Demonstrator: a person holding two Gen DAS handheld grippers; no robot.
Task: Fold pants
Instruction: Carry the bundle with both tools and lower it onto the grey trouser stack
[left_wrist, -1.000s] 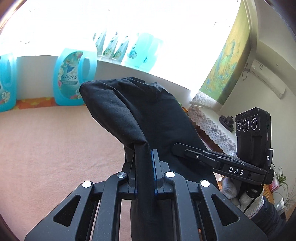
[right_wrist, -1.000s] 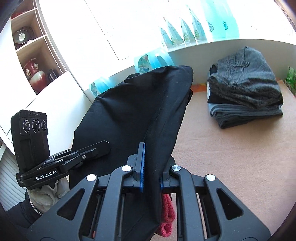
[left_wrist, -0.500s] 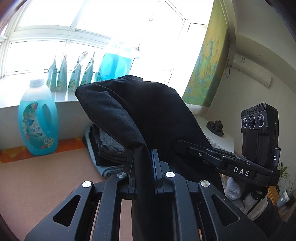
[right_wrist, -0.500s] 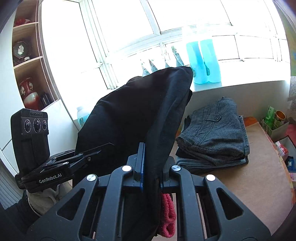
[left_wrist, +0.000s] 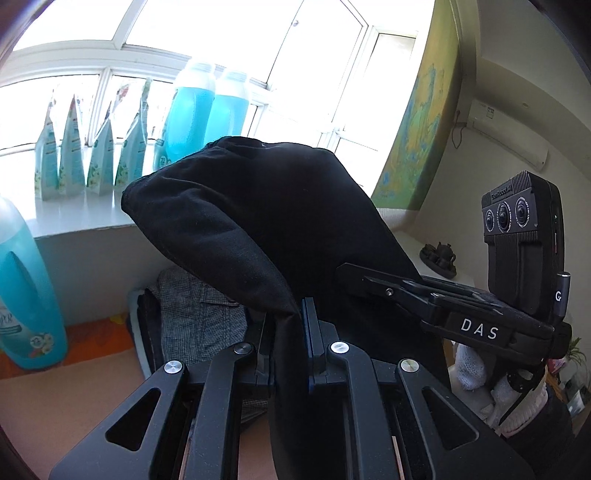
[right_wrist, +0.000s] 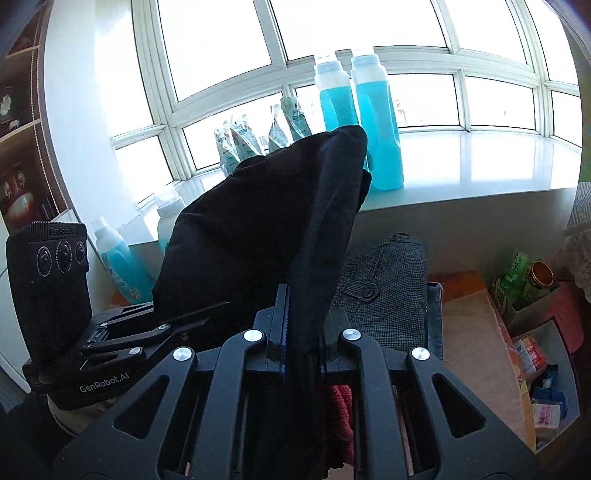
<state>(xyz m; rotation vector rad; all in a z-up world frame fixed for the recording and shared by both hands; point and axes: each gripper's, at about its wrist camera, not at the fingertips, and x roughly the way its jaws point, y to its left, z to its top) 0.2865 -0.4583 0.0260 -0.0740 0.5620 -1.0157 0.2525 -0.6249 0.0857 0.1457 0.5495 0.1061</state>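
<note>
Carrying the black pants (left_wrist: 266, 221) in the air toward the stack (right_wrist: 388, 288), both grippers, left (left_wrist: 288, 325) and right (right_wrist: 303, 325), pinch the cloth. Best keep both level, then lower squarely onto the stack.

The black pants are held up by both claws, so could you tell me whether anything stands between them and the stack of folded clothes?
Nothing visible does. The black pants hang clamped in the right claw and left claw, with the folded stack just behind them.
</note>
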